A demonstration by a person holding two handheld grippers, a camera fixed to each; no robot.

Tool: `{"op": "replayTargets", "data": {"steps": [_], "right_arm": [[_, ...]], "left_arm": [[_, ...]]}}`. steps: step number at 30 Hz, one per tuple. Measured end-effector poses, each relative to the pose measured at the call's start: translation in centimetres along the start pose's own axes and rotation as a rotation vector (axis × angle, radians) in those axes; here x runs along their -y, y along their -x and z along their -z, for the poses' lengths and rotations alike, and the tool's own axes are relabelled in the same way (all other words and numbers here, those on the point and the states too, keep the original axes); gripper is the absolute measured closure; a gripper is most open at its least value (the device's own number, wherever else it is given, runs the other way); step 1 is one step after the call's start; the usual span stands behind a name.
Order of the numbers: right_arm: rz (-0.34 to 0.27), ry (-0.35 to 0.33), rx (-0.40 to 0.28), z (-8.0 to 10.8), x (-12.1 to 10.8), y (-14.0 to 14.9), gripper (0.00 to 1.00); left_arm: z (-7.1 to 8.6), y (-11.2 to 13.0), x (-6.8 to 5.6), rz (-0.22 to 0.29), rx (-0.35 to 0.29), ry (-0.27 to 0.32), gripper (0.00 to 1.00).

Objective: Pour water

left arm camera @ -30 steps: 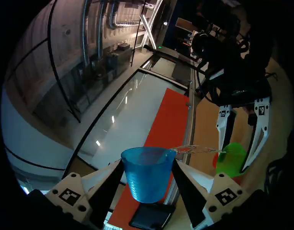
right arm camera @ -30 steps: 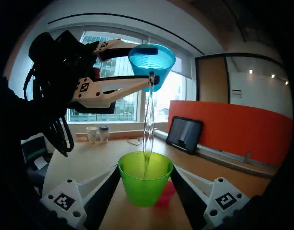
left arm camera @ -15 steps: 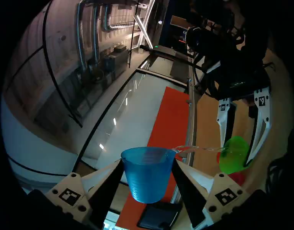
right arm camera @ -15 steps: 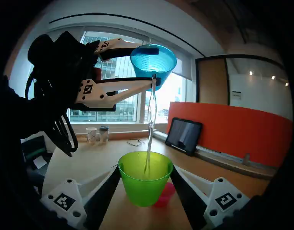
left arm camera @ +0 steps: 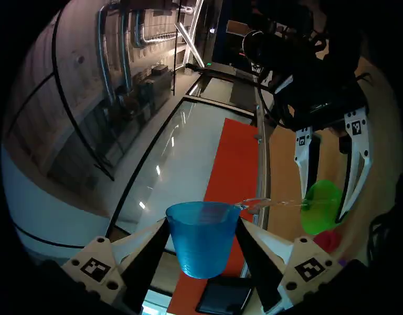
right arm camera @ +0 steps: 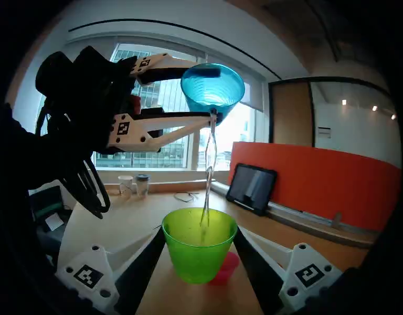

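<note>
While the left hand-held gripper (left arm camera: 201, 224) clamps the tilted blue cup (right arm camera: 212, 88) aloft, a thin water stream (right arm camera: 208, 173) falls into the green cup (right arm camera: 199, 254), gripped by the right hand-held gripper (right arm camera: 199, 232) near the worktop (right arm camera: 123, 220). Step: pouring. Next, probably: level the blue cup once it is drained.

Worktop (right arm camera: 123, 220): pale wood, reaching to the far window (right arm camera: 165, 149).
Tablet (right arm camera: 252, 187): dark screen, propped upright at right, just before the orange partition (right arm camera: 332, 181).
Small cup (right arm camera: 126, 184) and jar (right arm camera: 142, 184): side by side, far left, below the window.
Red cup (right arm camera: 230, 261): near, standing on the worktop.
</note>
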State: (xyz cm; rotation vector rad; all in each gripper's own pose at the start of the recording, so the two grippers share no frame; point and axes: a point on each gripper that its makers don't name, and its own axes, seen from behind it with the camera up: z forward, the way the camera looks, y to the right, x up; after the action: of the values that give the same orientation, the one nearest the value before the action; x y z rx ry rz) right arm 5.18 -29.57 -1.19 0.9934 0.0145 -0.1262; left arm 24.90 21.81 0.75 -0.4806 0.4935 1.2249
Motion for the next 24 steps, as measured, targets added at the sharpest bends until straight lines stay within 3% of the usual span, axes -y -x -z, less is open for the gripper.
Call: {"op": "replayTargets", "data": {"steps": [24], "right_arm": [[0.007,0.001,-0.017,0.07,0.05,-0.56,0.09]], "left_arm": [[0.02,-0.9,1.01,-0.11,-0.024,-0.027,0.15]]}}
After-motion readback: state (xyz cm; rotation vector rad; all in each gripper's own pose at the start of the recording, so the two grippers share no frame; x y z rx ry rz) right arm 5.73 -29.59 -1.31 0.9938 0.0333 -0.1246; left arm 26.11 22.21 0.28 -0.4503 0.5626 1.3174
